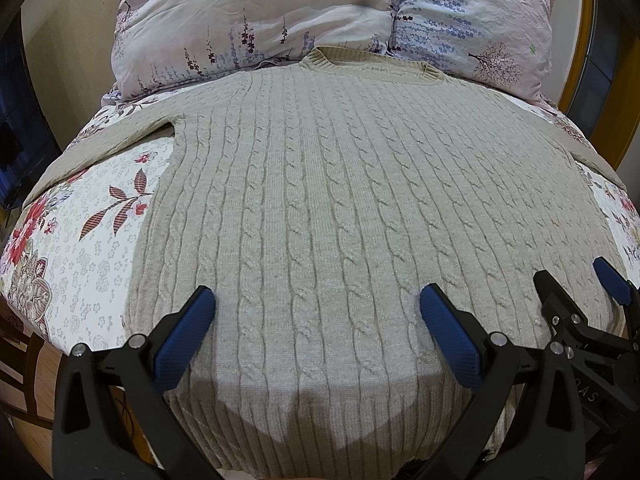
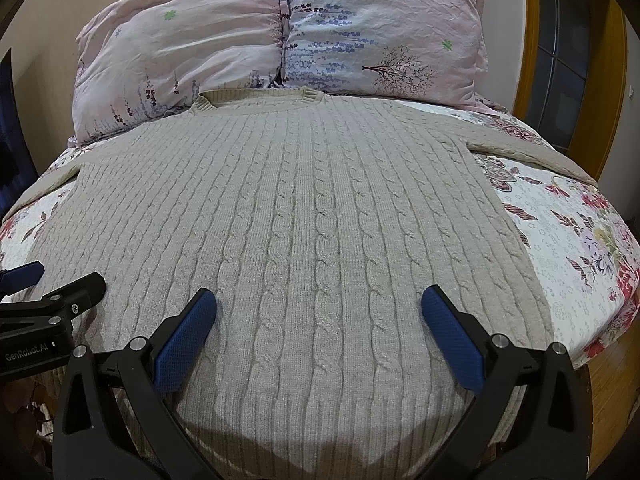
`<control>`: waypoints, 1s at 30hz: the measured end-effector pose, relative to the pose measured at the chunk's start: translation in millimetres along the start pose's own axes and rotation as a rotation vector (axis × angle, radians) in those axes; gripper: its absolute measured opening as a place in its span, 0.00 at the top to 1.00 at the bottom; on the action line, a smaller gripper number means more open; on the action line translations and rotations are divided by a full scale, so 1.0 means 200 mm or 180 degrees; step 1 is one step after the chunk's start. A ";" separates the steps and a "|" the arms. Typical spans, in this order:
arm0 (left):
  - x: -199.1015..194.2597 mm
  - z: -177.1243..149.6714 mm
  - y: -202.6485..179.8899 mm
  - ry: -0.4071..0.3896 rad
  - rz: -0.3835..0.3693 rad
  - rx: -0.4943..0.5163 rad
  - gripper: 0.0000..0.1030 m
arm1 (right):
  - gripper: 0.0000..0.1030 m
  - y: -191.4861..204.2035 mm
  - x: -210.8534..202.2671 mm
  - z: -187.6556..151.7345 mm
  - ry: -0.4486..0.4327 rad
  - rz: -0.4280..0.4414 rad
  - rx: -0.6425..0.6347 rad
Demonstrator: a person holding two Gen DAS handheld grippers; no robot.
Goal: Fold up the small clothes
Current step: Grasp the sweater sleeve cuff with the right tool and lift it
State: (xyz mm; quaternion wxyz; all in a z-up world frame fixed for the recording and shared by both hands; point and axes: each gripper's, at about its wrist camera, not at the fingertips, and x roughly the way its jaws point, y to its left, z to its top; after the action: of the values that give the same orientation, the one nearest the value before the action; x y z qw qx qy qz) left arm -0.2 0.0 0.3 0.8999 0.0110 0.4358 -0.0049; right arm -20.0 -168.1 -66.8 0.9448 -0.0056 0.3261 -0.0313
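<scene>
Both grippers hang spread and empty over the hem end of the sweater (image 1: 340,200): the left gripper (image 1: 316,320) toward the garment's left half, the right gripper (image 2: 318,320) beside it. The sweater lies flat on the bed (image 2: 568,264), collar at 12 o'clock against the pillows (image 2: 280,32), sleeves out toward 9 and 3. No fold seems begun; next likely calls for pinching a sleeve or side edge.
</scene>
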 end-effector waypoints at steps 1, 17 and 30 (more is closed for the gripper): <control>0.00 0.00 0.00 0.0002 0.0000 0.0000 0.02 | 0.01 0.00 0.00 0.00 0.0005 0.0002 -0.0005; 0.06 0.12 0.01 0.0390 -0.0129 0.0166 0.02 | 0.01 -0.20 0.05 0.20 0.0259 0.0696 -0.0114; 0.11 0.52 0.15 -0.0081 0.0012 0.0131 0.02 | 0.49 -1.47 0.45 0.71 0.0474 0.0261 0.2570</control>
State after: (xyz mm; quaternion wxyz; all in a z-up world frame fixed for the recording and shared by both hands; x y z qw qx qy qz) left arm 95.5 26.9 47.1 0.9050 0.0302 0.4241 -0.0123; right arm 122.0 -469.0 -0.2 0.8454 0.3808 0.3551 -0.1194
